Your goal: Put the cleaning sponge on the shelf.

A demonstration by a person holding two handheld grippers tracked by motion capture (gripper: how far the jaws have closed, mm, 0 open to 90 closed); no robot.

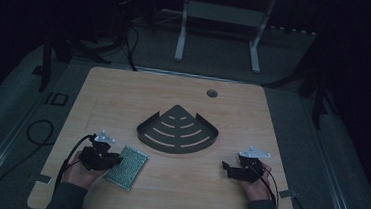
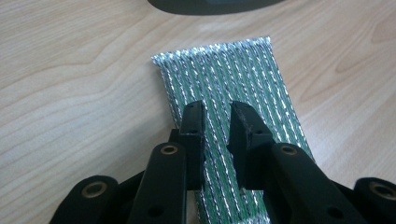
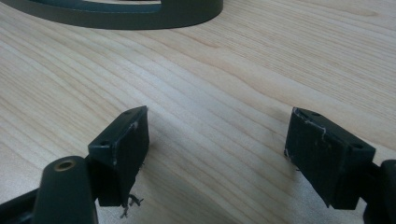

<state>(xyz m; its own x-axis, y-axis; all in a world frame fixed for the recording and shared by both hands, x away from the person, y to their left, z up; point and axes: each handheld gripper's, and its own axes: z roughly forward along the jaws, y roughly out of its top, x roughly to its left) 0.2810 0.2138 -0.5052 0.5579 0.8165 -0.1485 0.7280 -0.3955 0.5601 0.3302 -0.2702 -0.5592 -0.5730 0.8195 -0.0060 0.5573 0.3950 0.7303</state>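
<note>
Your left gripper (image 2: 215,126) hangs over the green scouring pad (image 2: 224,79), jaws slightly apart and not pinching it. The pad lies flat on the table (image 1: 124,94), at eight o'clock from the dark corner rack (image 1: 177,130). Your right gripper (image 3: 217,154), at four o'clock from the rack, has its jaws wide apart over bare wood.

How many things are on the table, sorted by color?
Green and silver: 1, the scrubbing pad
Dark grey: 1, the fan-shaped slotted rack
Black: 2, the left claw and right claw
Total: 4
</note>
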